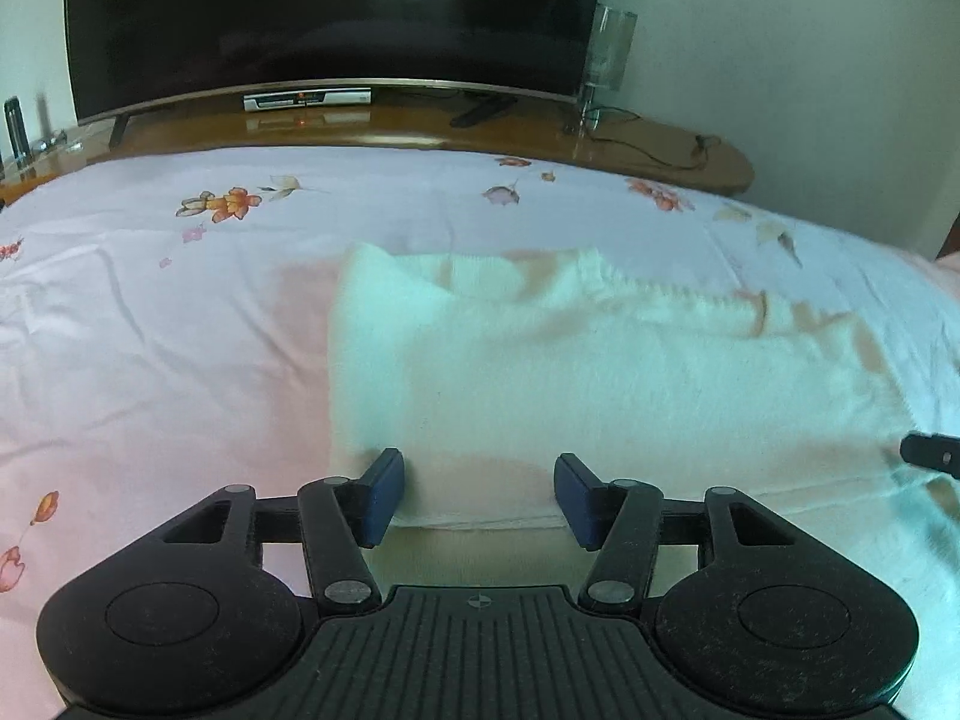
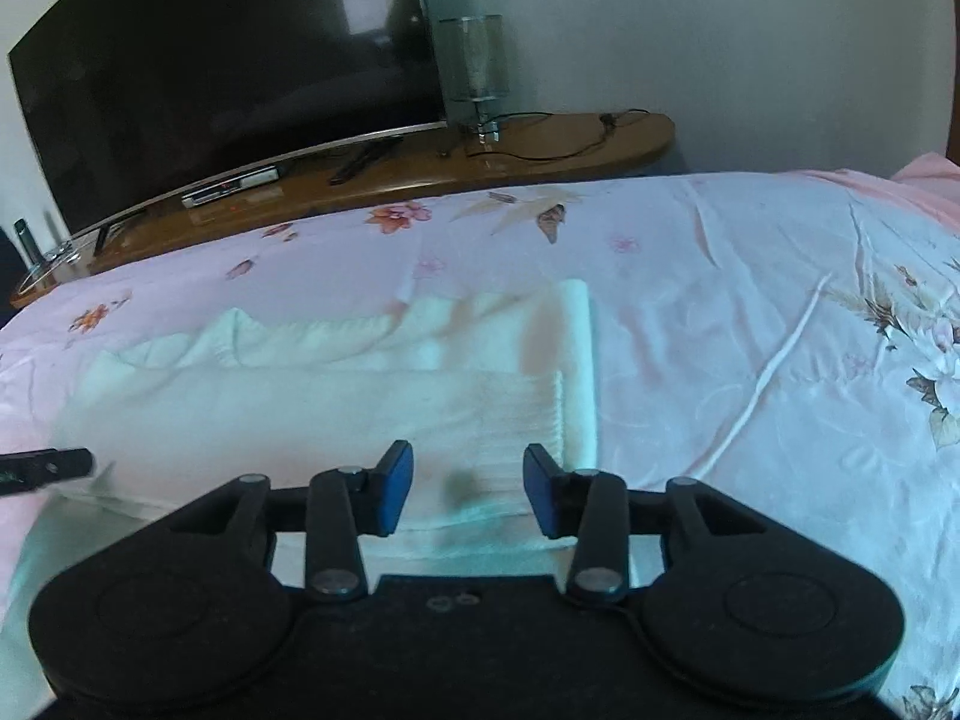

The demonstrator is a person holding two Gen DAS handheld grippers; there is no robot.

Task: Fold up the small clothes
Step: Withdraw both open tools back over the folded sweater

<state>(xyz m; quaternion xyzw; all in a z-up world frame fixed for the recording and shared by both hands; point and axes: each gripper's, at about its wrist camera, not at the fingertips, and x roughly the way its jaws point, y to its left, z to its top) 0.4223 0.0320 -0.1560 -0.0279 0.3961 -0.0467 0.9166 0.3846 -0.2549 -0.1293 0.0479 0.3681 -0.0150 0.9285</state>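
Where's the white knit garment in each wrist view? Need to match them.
Left wrist: white knit garment fills centre to right; its near hem lies between the open jaws of the left gripper.
Right wrist: it spans left to centre; its near edge lies between the open jaws of the right gripper.
Shared landmark: the TV on the wooden stand behind the bed.
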